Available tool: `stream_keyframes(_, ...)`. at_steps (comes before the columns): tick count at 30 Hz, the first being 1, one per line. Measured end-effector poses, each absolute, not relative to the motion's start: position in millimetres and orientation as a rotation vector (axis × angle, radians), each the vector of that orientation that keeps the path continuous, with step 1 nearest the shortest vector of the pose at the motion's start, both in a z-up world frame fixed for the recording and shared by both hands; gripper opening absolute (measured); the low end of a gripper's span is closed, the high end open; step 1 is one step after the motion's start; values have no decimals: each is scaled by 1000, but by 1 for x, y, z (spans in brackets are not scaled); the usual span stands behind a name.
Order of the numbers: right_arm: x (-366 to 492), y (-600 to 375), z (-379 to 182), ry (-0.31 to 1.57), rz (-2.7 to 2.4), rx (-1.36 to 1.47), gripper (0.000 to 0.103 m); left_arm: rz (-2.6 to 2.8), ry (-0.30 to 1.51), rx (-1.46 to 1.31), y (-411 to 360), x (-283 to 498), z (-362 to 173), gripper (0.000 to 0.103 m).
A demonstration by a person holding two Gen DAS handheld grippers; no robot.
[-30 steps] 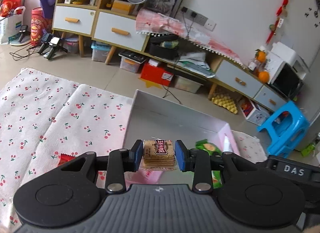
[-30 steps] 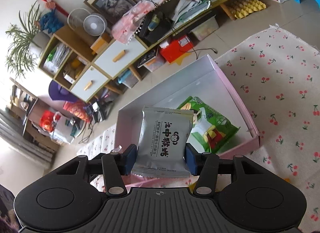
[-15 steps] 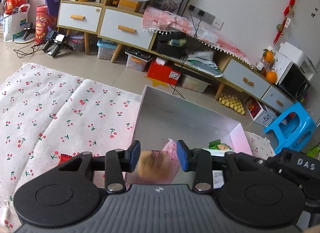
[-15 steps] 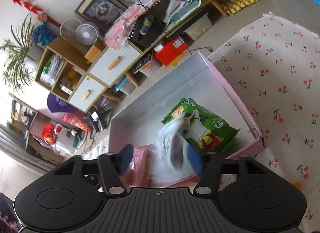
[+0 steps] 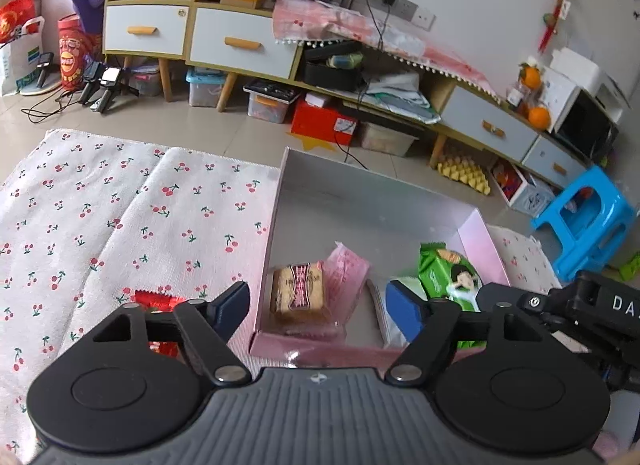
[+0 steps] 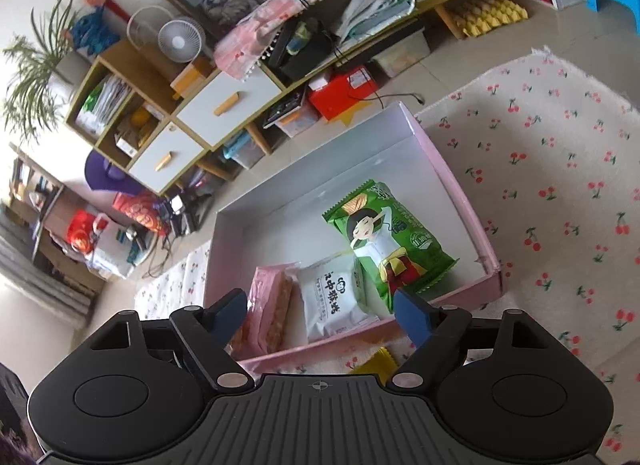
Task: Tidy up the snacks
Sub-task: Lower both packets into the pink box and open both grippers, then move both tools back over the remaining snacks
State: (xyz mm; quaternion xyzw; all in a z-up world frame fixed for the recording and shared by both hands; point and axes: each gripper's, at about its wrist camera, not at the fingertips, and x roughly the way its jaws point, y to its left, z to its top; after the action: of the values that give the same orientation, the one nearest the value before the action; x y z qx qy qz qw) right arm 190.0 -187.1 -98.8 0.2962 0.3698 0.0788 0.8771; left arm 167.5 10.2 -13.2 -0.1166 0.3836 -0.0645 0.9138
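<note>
A pink box with a white inside (image 5: 276, 201) sits on the cherry-print cloth. In it lie a brown cracker packet (image 5: 298, 293), a pink packet (image 5: 346, 269) and a green snack bag (image 5: 448, 273). My left gripper (image 5: 318, 305) hovers over the box's near left corner, its jaws opening with nothing pressed between them. In the right wrist view the box (image 6: 452, 181) holds the green bag (image 6: 388, 233), a white packet (image 6: 336, 297) and the pink packet (image 6: 268, 313). My right gripper (image 6: 320, 309) hangs above the near wall, jaws opening and holding nothing.
A red wrapper (image 5: 156, 299) lies on the cloth (image 5: 120, 225) left of the box. A yellow wrapper (image 6: 376, 361) lies just outside the near wall. Low cabinets (image 5: 240, 45) and floor clutter stand behind, and a blue stool (image 5: 588, 221) at the right.
The left gripper let go of the cracker packet and the right gripper let go of the white packet. Both packets dropped into the box and both pairs of jaws spread wide.
</note>
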Motion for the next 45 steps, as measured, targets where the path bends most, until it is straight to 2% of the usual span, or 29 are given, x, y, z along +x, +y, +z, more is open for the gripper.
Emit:
stream_keyframes(10,165,-198,-87,774,164,513,87,-152,810,-112,15,144,-8,88)
stream_keyframes(23,129,-212,-92,835,152,347,88,-173,830,-36,34,112,-8,95)
stream_keyframes(27,116,-211,-94,844,175,310,92,-184,844,-24,42,105,-10,96)
stream_keyframes(35,107,-202,-103,883,190,274,92,-202,875,-10,50,96,-19,97)
stream_keyframes(38,109,-199,-106,903,189,300,92,-230,869,29,45,94,-23,93)
stream_keyframes(43,115,-192,-110,933,169,338,92,-279,884,136,30,97,-37,69)
stream_keyframes(45,118,-190,-112,948,167,356,92,-283,897,144,26,99,-41,63)
